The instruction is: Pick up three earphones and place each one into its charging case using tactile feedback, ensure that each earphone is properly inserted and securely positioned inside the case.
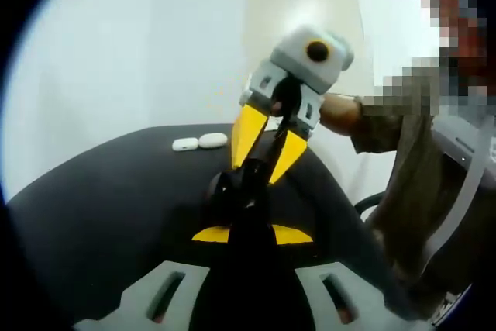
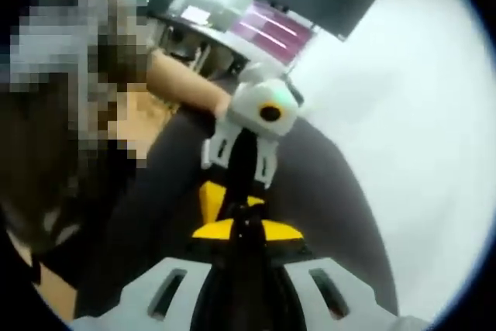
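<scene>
Left hand-held gripper (image 1: 252,232) and right hand-held gripper (image 1: 267,151) meet tip to tip, both narrow; contents we cannot tell. Far left on the table (image 1: 101,207), two white charging cases (image 1: 199,143) lie side by side.

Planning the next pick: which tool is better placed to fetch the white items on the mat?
Probably left: its view faces the two white items across the dark mat; the right tool points toward the person.
</scene>
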A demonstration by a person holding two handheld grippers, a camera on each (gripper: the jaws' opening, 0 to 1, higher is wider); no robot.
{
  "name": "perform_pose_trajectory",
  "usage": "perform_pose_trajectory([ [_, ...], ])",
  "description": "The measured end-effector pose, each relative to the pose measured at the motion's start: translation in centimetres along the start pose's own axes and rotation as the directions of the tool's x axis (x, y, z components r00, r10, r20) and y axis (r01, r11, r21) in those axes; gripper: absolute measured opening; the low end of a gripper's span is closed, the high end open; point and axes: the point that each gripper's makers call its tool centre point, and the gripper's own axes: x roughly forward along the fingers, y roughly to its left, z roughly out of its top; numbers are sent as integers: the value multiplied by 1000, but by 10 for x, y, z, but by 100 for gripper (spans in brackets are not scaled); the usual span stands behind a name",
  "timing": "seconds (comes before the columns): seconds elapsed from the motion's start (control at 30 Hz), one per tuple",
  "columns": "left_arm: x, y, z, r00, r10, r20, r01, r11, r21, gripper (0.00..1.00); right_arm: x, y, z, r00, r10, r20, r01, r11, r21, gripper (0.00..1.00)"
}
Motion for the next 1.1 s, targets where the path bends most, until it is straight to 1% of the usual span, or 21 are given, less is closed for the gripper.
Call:
perform_pose_trajectory([
  [0.13,0,0,0,1000,-1,1,1,1000,1,15,4,2,-2,1000,3,15,-3,1000,21,14],
  [0.17,0,0,0,1000,0,0,0,1000,2,15,5,1,-1,1000,-8,27,8,1000,11,14],
  [0.3,0,-1,0,1000,-1,1,1,1000,1,15,3,0,-1,1000,0,24,-1,1000,31,14],
  [0.53,0,-1,0,1000,0,1,0,1000,1,15,1,-3,-3,1000,-9,19,8,1000,12,15],
  [0.6,0,-1,0,1000,-3,1,3,1000,-1,15,-1,-4,-3,1000,-6,27,5,1000,30,16],
  [0.73,0,-1,0,1000,-2,1,2,1000,1,15,-5,-7,0,999,-18,31,18,1000,19,17],
  [0.77,0,0,0,1000,-2,1,2,1000,0,15,-8,-9,1,999,-25,39,24,999,26,18],
  [0.83,0,0,0,1000,-2,1,2,1000,0,15,-12,-11,4,996,-34,83,25,994,105,24],
  [0.9,0,0,0,1000,-1,1,1,1000,1,15,-16,-10,0,993,-21,119,-5,977,213,27],
  [0.93,0,0,0,1000,-1,1,1,1000,1,15,-16,-11,-9,990,-22,136,-18,958,286,27],
  [0.97,0,0,0,1000,-1,2,1,1000,2,15,-15,-11,-17,989,-25,149,-28,940,339,27],
  [1.0,0,0,0,1000,0,2,0,1000,4,15,-12,-9,-25,987,-18,159,-46,920,390,27],
  [1.03,0,-1,0,1000,1,2,-1,1000,5,15,-9,-7,-32,985,-15,170,-63,893,446,26],
  [1.07,0,-1,0,1000,2,2,-2,1000,5,15,-7,-5,-35,982,-15,186,-78,873,482,25],
  [1.1,0,-1,0,1000,2,1,-2,1000,4,15,-4,-2,-35,974,-7,226,-116,841,529,25],
])
